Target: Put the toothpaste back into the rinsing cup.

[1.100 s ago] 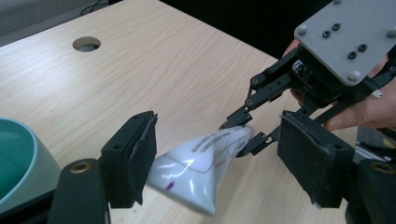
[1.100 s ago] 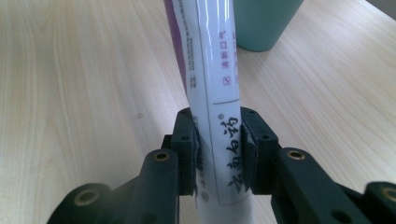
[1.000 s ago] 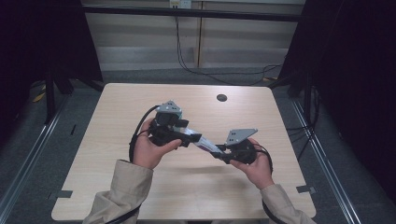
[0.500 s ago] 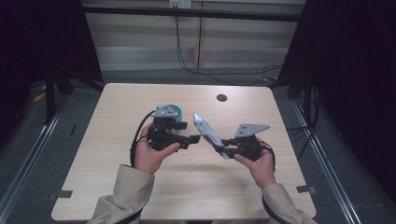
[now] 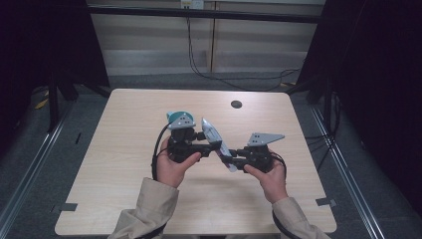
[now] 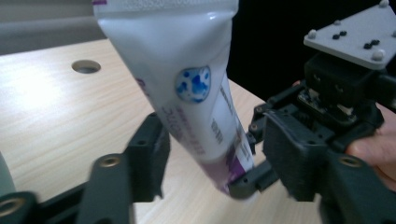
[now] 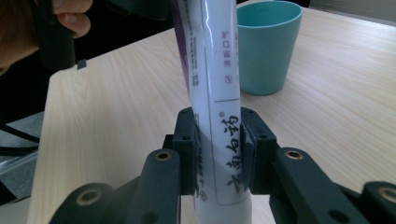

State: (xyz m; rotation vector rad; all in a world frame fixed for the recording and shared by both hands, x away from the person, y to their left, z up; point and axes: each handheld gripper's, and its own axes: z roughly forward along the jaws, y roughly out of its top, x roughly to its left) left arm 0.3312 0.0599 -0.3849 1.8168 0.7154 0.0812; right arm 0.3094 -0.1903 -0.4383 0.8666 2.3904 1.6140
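white tube [image 6: 196, 98] with purple base, blue-speckled round mark and black characters; teal cup [image 7: 267, 44]; black grippers with grey plates; pale wood-grain table [image 5: 124, 149]; beige sleeves [image 5: 149, 209].

Tabletop [image 5: 124, 164]: light wood grain, rectangular with rounded corners, one round dark hole [image 5: 236, 104] near the far edge, right of centre; the same hole shows in the left gripper view [image 6: 86, 66].

Cup [image 7: 267, 46]: teal, plain, upright and open-topped, standing on the tabletop; in the high view only its rim [image 5: 172, 115] peeks out.

Floor [image 5: 47, 159]: grey, with metal rails running along both sides of the tabletop.

Cables [image 5: 199, 69]: black, hanging down the pale back wall and trailing across the floor behind the tabletop.

Tape marks [image 5: 65, 206]: short grey strips at the tabletop's near left and near right edges.

Surroundings: dark curtains at both sides.
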